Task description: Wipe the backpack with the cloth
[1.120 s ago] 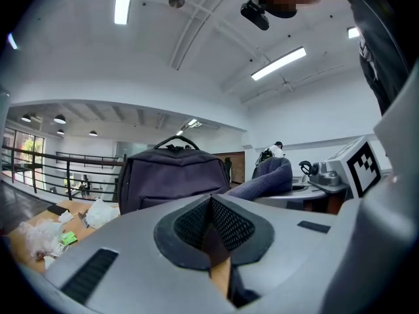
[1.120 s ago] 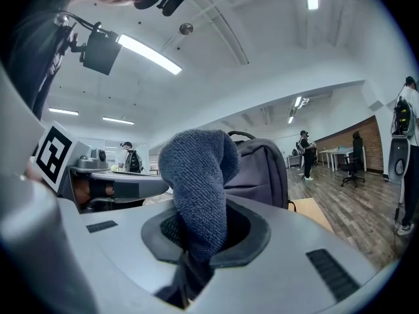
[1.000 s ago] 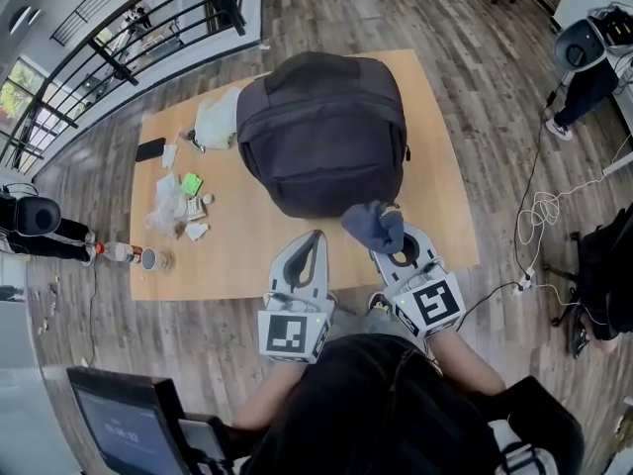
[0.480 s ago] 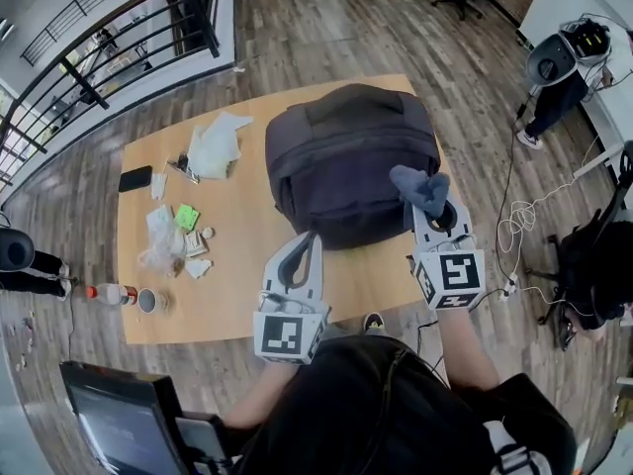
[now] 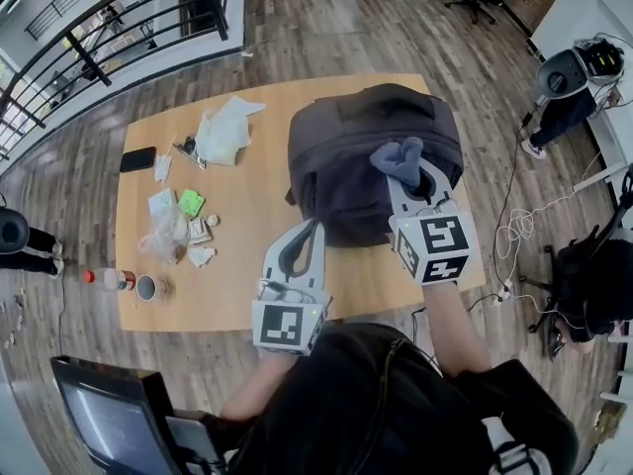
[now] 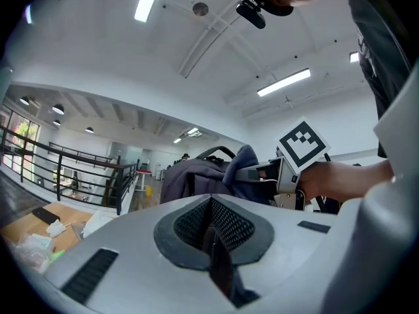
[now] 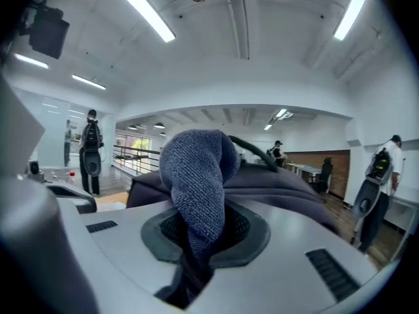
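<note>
A dark grey backpack (image 5: 346,146) lies flat on the wooden table (image 5: 247,216). My right gripper (image 5: 397,178) is shut on a blue-grey cloth (image 5: 398,158) and holds it over the backpack's near right part. In the right gripper view the cloth (image 7: 196,182) bulges up out of the jaws, with the backpack (image 7: 288,185) right behind it. My left gripper (image 5: 315,230) is shut and holds nothing, its tips at the backpack's near edge. The left gripper view shows its closed jaws (image 6: 211,208), the backpack (image 6: 190,175) and the cloth (image 6: 243,162) beyond them.
A white crumpled cloth (image 5: 223,132), a phone (image 5: 136,158), plastic wrappers (image 5: 170,228) and a small can (image 5: 147,287) lie on the table's left part. A laptop (image 5: 109,419) stands at lower left. A person (image 5: 569,82) and floor cables (image 5: 514,255) are at right.
My right gripper has carried the cloth from the table's near edge up onto the backpack. My left gripper has moved forward toward the backpack's near edge, still shut.
</note>
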`<state>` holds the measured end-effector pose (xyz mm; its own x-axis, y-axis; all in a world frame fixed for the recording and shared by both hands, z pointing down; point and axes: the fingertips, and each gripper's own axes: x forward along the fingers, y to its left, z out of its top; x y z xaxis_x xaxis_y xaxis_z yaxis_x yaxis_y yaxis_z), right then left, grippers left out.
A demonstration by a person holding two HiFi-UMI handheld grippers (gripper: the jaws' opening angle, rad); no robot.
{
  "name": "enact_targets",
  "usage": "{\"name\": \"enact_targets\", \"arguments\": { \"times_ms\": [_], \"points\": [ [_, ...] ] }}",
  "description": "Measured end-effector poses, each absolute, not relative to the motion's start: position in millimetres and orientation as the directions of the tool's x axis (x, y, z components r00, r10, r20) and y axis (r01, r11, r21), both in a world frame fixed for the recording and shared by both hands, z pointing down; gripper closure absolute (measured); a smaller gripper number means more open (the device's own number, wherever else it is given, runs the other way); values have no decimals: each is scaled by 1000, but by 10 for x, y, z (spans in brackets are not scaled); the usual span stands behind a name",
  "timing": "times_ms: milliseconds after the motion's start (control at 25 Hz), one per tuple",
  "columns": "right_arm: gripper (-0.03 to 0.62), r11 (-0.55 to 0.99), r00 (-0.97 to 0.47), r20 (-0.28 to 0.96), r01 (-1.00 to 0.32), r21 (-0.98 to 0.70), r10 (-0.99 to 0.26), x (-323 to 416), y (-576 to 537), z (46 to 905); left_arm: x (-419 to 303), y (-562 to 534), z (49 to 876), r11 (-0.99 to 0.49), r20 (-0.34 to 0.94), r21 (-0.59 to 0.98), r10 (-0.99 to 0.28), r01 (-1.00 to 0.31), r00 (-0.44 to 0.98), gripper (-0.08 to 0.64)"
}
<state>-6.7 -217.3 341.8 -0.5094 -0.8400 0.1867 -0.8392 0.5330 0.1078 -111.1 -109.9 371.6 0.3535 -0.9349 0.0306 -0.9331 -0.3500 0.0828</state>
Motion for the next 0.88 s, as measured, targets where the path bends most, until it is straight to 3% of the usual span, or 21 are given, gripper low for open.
{"name": "enact_targets", "arguments": {
  "times_ms": [200, 560, 680, 880],
  "points": [
    [548, 695, -682, 140, -709, 118, -718, -934, -1928, 3279, -1241, -1103, 3706, -290, 48, 67, -955, -955, 294, 549],
    [548, 769, -744, 245, -639, 13, -622, -911, -1623, 3754, -1029, -1153, 3825, -299, 79, 75, -949, -951, 304, 549],
    [548, 732, -701, 255, -681, 37, -666, -626, -1757, 3731, -900, -1180, 3813, -322, 74, 74, -942, -944, 327, 551],
    [548, 514, -478, 273, -854, 77, -835, 596, -2039, 3790, -744, -1218, 3767, -357, 63, 71, -930, -931, 361, 549]
  ]
}}
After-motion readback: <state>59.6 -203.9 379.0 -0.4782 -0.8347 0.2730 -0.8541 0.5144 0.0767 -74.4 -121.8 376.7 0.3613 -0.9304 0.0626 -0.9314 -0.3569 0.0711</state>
